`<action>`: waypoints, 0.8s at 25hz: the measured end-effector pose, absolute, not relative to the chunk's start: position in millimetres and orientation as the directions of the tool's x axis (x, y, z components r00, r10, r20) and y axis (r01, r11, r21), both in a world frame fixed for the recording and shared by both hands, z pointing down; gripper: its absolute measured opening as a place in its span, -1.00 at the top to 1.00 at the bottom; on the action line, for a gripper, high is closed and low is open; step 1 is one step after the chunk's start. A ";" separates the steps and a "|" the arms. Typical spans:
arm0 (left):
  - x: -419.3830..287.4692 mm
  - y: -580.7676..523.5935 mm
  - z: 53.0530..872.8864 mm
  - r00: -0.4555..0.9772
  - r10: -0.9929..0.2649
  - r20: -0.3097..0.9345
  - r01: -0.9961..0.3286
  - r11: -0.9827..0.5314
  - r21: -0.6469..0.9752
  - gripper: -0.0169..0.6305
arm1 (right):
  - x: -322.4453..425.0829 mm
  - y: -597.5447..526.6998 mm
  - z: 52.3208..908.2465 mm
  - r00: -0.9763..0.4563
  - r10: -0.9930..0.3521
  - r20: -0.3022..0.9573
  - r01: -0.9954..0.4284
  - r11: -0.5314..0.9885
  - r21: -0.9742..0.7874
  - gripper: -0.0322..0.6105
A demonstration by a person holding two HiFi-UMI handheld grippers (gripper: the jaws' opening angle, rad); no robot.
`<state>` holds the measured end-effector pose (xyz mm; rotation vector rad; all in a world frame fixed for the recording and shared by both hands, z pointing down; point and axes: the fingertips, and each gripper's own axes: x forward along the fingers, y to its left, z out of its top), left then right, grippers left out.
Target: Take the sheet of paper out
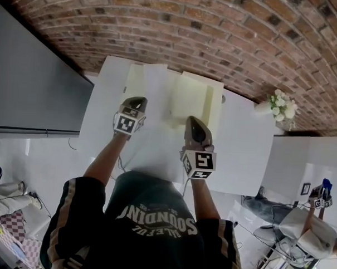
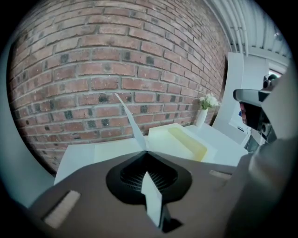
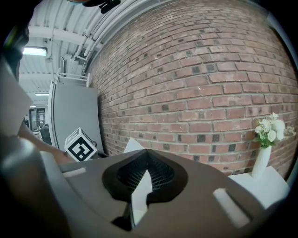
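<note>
I hold a white sheet of paper [image 1: 157,130] above the white table [image 1: 246,151], gripped at two spots. My left gripper [image 1: 136,100] is shut on the sheet's left side. In the left gripper view the paper [image 2: 131,122] runs edge-on through the closed jaws of that gripper [image 2: 145,152] and sticks up beyond them. My right gripper [image 1: 194,121] is shut on the sheet's right side; in the right gripper view a strip of paper [image 3: 139,195] shows between its closed jaws [image 3: 146,151]. A pale yellow open box [image 1: 195,99] lies on the table behind the sheet; the same box [image 2: 186,142] appears in the left gripper view.
A brick wall [image 1: 217,33] stands behind the table. A white vase of flowers [image 1: 281,106] sits at the table's far right corner. A grey panel [image 1: 31,86] stands at the left. Another person [image 1: 315,227] sits at lower right.
</note>
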<state>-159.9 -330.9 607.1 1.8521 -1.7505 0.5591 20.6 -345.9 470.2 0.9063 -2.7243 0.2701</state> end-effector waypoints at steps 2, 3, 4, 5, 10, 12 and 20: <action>-159.7 -330.4 591.8 0.069 -0.795 0.603 -0.997 -0.029 0.077 0.91 | 18.7 -347.3 461.6 -0.777 -0.564 0.279 -0.605 0.792 -0.083 0.90; -159.2 -330.4 583.6 0.067 -0.804 0.590 -0.997 -0.031 0.071 0.91 | 17.9 -348.0 457.6 -0.779 -0.565 0.270 -0.603 0.794 -0.078 0.90; -158.5 -330.5 575.4 0.065 -0.814 0.577 -0.997 -0.032 0.067 0.91 | 17.4 -348.7 453.8 -0.782 -0.566 0.262 -0.601 0.796 -0.074 0.90; -157.8 -330.3 566.9 0.064 -0.824 0.563 -0.997 -0.033 0.064 0.91 | 17.0 -349.2 450.2 -0.784 -0.566 0.255 -0.600 0.797 -0.073 0.90; -157.1 -331.0 524.4 0.058 -0.871 0.488 -0.998 -0.048 0.034 0.91 | 11.4 -353.8 433.2 -0.784 -0.580 0.222 -0.605 0.794 -0.062 0.90; -155.5 -331.2 508.0 0.052 -0.884 0.465 -0.998 -0.057 0.004 0.91 | 8.0 -354.3 427.3 -0.784 -0.583 0.212 -0.603 0.797 -0.038 0.90; -143.4 -329.4 458.5 0.063 -0.919 0.389 -0.992 -0.100 -0.076 0.91 | -0.6 -351.2 415.1 -0.790 -0.584 0.188 -0.594 0.804 -0.001 0.90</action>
